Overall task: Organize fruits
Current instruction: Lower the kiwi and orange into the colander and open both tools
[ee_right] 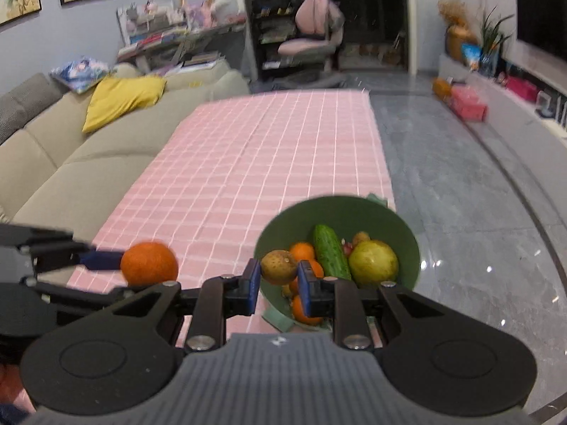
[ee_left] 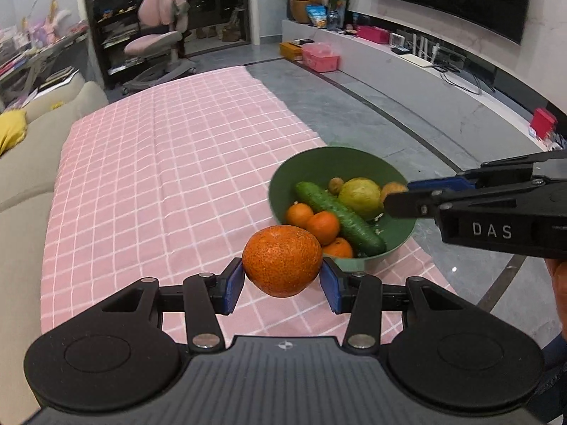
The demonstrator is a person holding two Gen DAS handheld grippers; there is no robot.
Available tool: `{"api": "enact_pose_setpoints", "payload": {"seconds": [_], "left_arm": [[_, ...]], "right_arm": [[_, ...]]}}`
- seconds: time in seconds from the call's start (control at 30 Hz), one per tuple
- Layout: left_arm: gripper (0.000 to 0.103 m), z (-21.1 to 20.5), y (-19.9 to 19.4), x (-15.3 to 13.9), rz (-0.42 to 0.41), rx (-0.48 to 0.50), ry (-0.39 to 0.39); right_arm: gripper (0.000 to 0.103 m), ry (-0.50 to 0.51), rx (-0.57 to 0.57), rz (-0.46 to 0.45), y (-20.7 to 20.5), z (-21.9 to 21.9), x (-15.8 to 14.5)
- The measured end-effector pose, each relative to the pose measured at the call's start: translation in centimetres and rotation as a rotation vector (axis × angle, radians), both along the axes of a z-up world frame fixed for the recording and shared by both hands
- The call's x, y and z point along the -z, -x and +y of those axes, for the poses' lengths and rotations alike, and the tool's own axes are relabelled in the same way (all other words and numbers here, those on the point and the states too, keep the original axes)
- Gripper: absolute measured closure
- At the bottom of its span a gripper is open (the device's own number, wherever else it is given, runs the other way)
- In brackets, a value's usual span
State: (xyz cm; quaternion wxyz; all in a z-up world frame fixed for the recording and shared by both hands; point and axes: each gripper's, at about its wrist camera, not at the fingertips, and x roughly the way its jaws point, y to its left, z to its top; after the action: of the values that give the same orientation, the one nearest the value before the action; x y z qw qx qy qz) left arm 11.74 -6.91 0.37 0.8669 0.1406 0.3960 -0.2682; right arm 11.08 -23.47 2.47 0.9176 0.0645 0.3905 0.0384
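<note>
My left gripper [ee_left: 282, 276] is shut on a large orange [ee_left: 282, 260], held above the pink checked cloth just left of the green bowl [ee_left: 319, 163]. The orange also shows in the right wrist view [ee_right: 149, 264]. My right gripper [ee_right: 279, 283] is shut on a small brownish-yellow fruit [ee_right: 279, 266], held over the near rim of the bowl [ee_right: 354, 209]. In the bowl lie a cucumber [ee_left: 340, 217], a yellow-green round fruit [ee_left: 359, 198] and several small oranges [ee_left: 323, 226]. In the left wrist view the right gripper [ee_left: 393, 198] reaches in from the right over the bowl.
The pink checked cloth [ee_left: 170, 163] covers the table, which ends near the bowl's right side above a grey floor [ee_left: 354, 106]. A beige sofa [ee_right: 71, 156] with a yellow cushion [ee_right: 120, 99] runs along the left. A TV bench [ee_left: 443, 71] stands far right.
</note>
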Motion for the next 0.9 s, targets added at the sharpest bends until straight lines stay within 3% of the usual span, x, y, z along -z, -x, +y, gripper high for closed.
{"api": "enact_pose_setpoints", "payload": {"seconds": [0.13,0.23,0.47,0.7,0.9], "left_arm": [[0.050,-2.5,-1.3,1.2,0.014,0.106,-0.051],[0.050,-4.1,-2.7,1.8,0.022,0.134,-0.082],[0.050,-8.0,-4.3,3.3,0.077,0.209,-0.089],[0.050,-9.9,-5.0,6.5,0.184,0.197,-0.073],[0.050,-11.6,-5.4,7.4,0.228,0.203,-0.070]], "right_arm": [[0.084,-0.034,-0.043,0.053,-1.2,-3.0,0.5],[0.084,-0.015,-0.052,0.086,-2.5,-4.7,1.2],[0.084,0.002,-0.036,0.138,-4.9,-7.4,2.2],[0.084,-0.023,-0.065,0.201,-7.0,-9.4,3.4],[0.084,-0.017,-0.107,0.268,-8.6,-9.5,5.4]]}}
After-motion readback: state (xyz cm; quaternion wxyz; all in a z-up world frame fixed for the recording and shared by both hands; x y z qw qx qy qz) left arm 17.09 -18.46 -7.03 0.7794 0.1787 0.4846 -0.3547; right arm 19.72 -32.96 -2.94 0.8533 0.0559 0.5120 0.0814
